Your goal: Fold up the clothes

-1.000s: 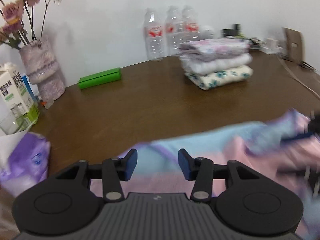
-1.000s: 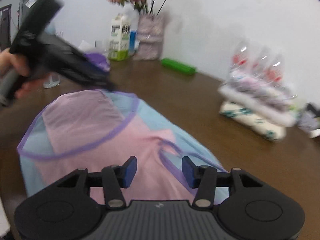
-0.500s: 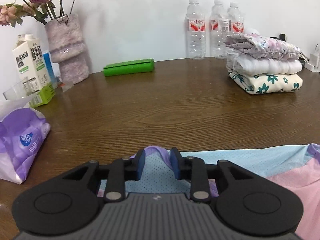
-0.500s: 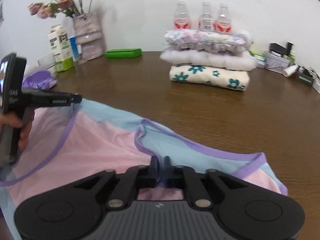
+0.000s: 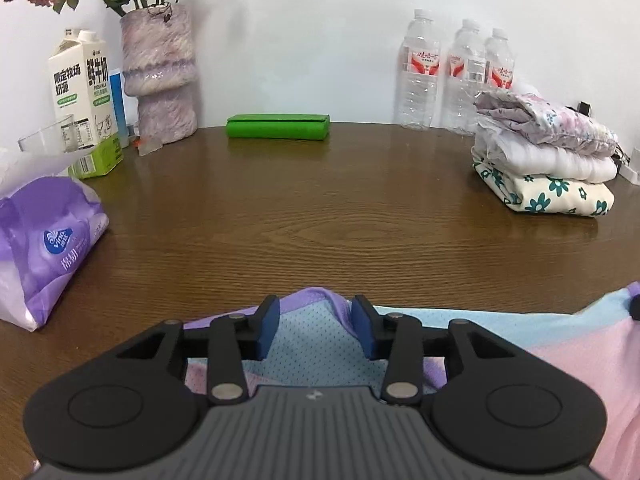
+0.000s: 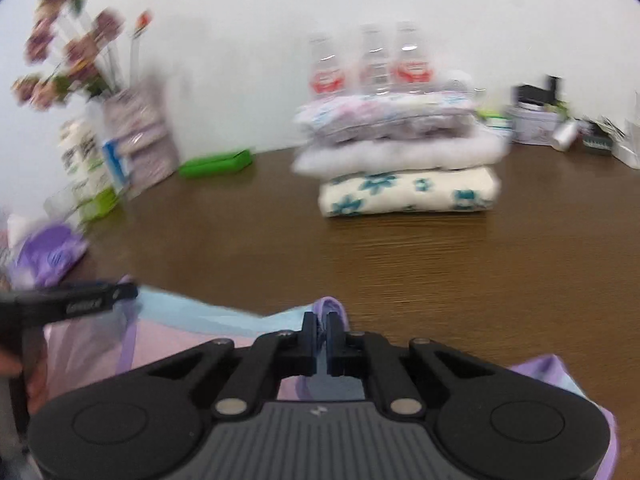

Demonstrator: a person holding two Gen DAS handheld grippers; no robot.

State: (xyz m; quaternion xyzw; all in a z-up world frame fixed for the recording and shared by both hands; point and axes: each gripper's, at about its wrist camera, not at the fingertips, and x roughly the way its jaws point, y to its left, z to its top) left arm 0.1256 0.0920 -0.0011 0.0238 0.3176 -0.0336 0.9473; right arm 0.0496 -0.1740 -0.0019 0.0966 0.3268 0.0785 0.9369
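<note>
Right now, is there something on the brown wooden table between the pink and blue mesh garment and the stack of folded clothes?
Nothing visible: the brown wooden table is bare between the pink and blue mesh garment and the stack of folded clothes.

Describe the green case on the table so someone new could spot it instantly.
Start at the white wall behind the brown wooden table. Along its far edge, between the fuzzy pink vase with dried flowers on the left and the three water bottles on the right, lies the green case. It is the only bright green, long, flat, closed thing there; its neighbours all stand upright.
</note>
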